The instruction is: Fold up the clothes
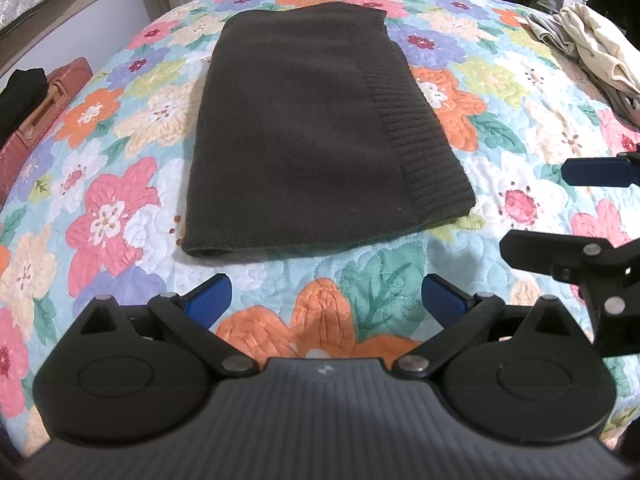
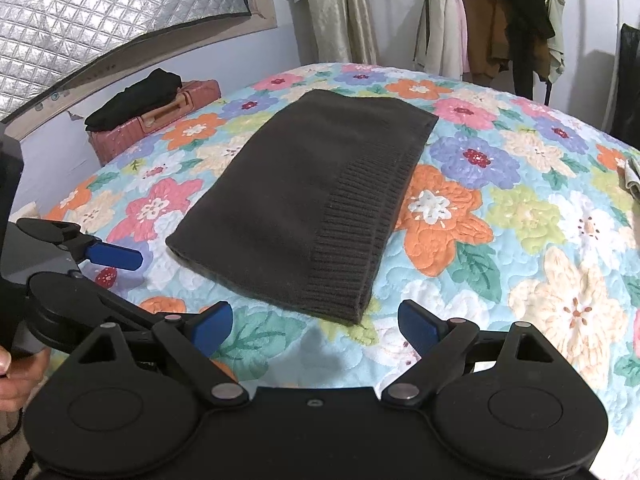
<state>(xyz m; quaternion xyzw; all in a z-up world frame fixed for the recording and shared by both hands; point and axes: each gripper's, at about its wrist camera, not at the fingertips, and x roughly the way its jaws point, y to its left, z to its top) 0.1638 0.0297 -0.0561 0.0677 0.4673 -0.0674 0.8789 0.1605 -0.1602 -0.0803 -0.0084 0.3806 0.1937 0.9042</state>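
One folded dark sweater point(image 1: 316, 132) at 12 o'clock; left gripper point(image 1: 326, 302) and right gripper point(image 2: 316, 326), two, fingers apart, empty.

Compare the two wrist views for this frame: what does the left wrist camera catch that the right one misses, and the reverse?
Only the left wrist view shows the heap of pale unfolded clothes at the bed's far right. Only the right wrist view shows the quilted silver window cover, the hanging garments and the person's hand. Both show the folded dark sweater on the floral quilt, the pink suitcase, and both grippers, left gripper and right gripper, open and empty.
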